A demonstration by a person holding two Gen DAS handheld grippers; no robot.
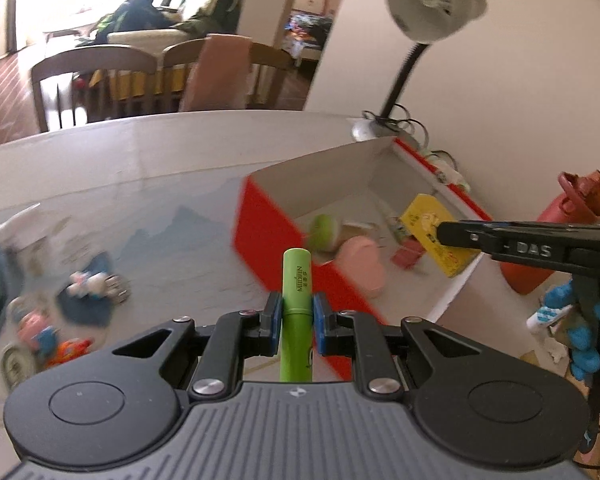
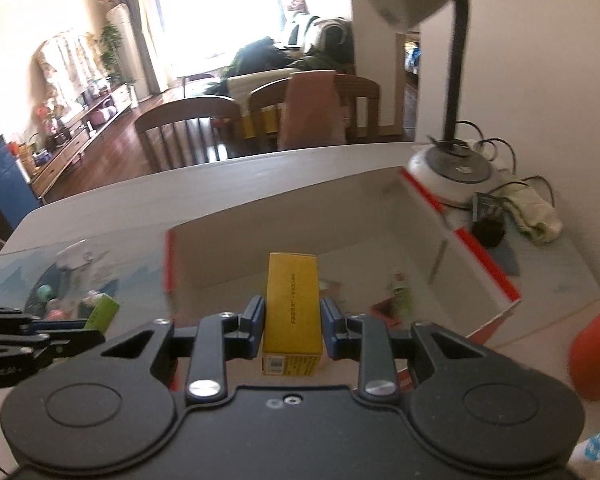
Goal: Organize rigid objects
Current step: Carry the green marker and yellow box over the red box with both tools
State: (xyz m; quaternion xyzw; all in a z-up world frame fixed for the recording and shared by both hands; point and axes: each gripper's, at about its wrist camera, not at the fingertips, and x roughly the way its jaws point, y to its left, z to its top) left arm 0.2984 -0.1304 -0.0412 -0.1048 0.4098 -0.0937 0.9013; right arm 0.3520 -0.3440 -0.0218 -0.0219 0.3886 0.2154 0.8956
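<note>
Left wrist view: left gripper [image 1: 296, 314] clenched on green tube [image 1: 297, 280], short of red box [image 1: 260, 220].
Right gripper [image 2: 292, 320] clamped on yellow carton [image 2: 293, 300] above the box's open top [image 2: 480, 264], likely for dropping in.

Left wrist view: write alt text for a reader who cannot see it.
The left claw is shut on an upright green tube, held above a pale table beside an open red-and-white box. The box holds small items, and the right claw holds a yellow carton over it. A desk lamp stands behind.
</note>
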